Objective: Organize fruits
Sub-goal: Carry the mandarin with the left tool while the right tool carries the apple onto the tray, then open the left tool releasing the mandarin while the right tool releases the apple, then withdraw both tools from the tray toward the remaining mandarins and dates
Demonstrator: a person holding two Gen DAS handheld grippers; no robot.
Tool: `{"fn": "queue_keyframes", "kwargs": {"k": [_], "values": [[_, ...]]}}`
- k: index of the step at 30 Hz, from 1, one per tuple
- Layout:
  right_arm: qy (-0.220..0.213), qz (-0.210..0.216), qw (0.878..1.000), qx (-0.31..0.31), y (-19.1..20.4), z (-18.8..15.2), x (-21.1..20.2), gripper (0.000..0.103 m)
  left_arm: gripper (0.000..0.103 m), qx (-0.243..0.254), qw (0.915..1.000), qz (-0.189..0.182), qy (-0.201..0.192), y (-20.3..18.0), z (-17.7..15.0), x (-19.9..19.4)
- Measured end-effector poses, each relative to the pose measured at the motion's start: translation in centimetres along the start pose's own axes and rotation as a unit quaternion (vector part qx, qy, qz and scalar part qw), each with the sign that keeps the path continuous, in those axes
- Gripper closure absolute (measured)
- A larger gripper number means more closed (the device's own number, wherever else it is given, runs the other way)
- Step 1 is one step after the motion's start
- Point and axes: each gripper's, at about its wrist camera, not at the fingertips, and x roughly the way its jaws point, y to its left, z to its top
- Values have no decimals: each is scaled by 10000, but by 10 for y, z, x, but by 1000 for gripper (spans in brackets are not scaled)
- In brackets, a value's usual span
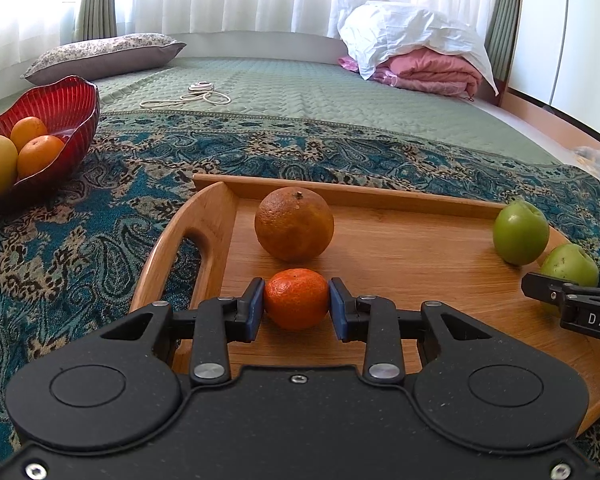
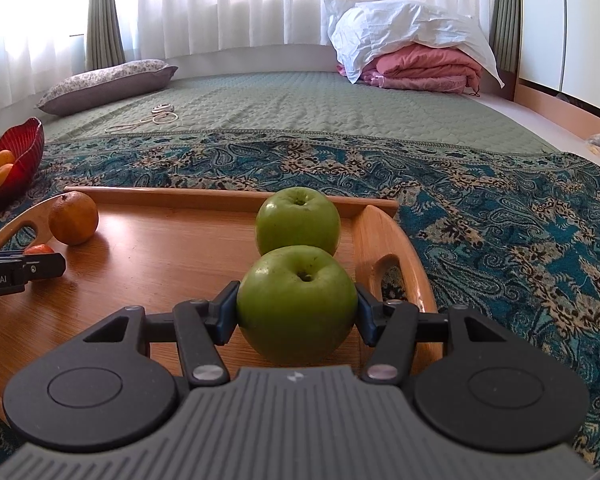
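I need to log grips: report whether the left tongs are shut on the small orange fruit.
Shut on it. Both blue pads of the left tongs press the small orange fruit's sides, on the wooden tray.

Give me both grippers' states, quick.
Left gripper: closed on the small mandarin on the wooden tray.
Right gripper: closed on the near green apple.

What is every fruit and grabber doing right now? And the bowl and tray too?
left gripper: closed on the small tangerine.
small tangerine: held, low on the tray.
right gripper: closed on the near green apple.
near green apple: held.
far green apple: sitting free on the tray.
big orange: upright, free.
wooden tray: lying on the bed.
red bowl: holding three fruits.
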Motion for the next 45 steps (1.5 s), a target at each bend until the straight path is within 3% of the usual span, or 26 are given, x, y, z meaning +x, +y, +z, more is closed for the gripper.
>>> {"fn": "queue_keyframes", "kwargs": {"k": [32, 33, 34, 41, 45], "values": [[74, 129, 9997, 183, -7, -1, 2, 39, 69, 221, 9997, 103, 42, -5, -1, -3], [72, 155, 9997, 195, -8, -1, 1, 39, 66, 227, 9997, 92, 34, -5, -1, -5], [63, 180, 9996, 212, -8, -1, 0, 32, 61, 246, 9996, 97, 7, -5, -1, -6], [-13, 273, 9992, 303, -9, -2, -13, 26, 44, 282, 9995, 73, -152, -6, -3, -24], [-93, 323, 9992, 227, -7, -6, -25, 21, 29, 369, 9988, 74, -313, -9, -7, -42]]}}
